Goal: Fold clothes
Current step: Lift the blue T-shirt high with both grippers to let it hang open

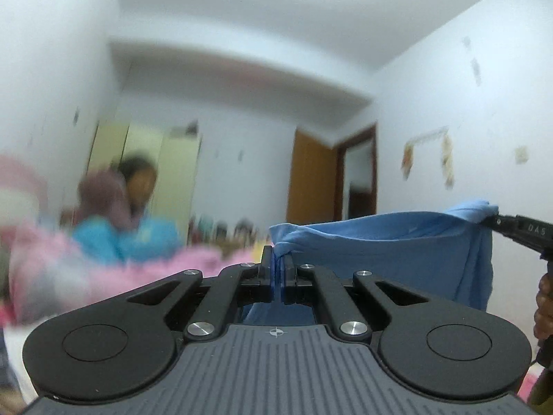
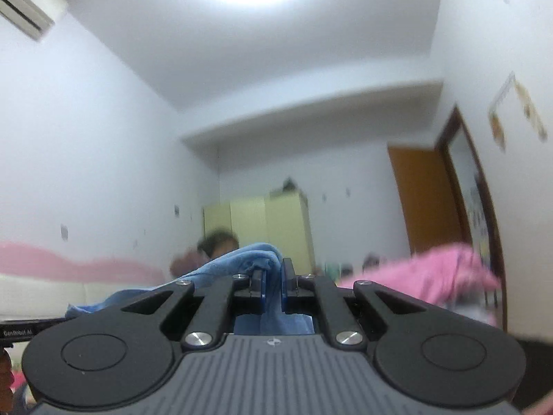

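we list: blue garment (image 1: 397, 242), stretched between left gripper (image 1: 278, 259), pinching one corner, and right gripper (image 2: 273, 269), pinching another; pink fabric (image 1: 103, 269) behind.

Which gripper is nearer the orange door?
Right. In the left wrist view, the right gripper holds the blue garment on the side where the orange door stands; the left gripper grips the garment's other end, farther from it.

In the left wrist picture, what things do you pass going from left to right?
Fluffy pink blanket → blurred person in a turquoise top → pale yellow wardrobe → orange wooden door → blue cloth garment → black right gripper pinching its corner.
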A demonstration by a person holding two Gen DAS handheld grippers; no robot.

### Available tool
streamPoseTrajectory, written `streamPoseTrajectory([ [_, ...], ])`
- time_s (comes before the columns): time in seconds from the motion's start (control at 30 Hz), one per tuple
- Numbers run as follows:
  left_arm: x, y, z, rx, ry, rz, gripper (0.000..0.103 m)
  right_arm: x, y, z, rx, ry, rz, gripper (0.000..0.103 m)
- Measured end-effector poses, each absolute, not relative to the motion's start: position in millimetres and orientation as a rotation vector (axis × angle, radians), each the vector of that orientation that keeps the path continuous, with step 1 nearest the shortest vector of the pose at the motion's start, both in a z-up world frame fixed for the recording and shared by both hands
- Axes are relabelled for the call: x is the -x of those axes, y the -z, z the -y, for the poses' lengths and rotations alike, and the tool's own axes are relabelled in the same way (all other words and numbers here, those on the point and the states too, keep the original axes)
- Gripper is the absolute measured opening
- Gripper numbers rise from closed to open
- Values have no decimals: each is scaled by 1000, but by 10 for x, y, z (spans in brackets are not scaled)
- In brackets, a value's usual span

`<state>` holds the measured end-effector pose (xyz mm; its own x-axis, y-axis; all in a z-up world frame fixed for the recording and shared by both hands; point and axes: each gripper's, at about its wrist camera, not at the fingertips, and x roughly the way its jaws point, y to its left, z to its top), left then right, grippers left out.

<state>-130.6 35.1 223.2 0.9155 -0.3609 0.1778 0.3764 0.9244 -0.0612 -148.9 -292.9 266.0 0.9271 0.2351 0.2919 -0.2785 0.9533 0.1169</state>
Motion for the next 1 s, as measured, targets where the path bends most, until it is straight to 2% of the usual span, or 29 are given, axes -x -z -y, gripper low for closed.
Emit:
streamPoseTrajectory([
  [0.23, 1610, -2883, -259, 45, 387, 364, 1, 1815, -3295, 2967, -170, -283, 440, 7],
  [0.4, 1604, -2988, -150, 17, 370, 401, 1, 1902, -3516, 2966, -164, -307, 497, 7],
  [0.67, 1065, -2813, -69, 16, 352, 287, 1, 1457, -3421, 2981, -173, -287, 417, 7],
  [0.83, 443, -2634, -21, 16, 338, 189, 1, 786, -3272, 2967, -155, -231, 321, 7],
  [1.0, -300, -2215, 14, 5, 318, 47, 1, -111, -3036, 2950, -137, -181, 186, 7],
])
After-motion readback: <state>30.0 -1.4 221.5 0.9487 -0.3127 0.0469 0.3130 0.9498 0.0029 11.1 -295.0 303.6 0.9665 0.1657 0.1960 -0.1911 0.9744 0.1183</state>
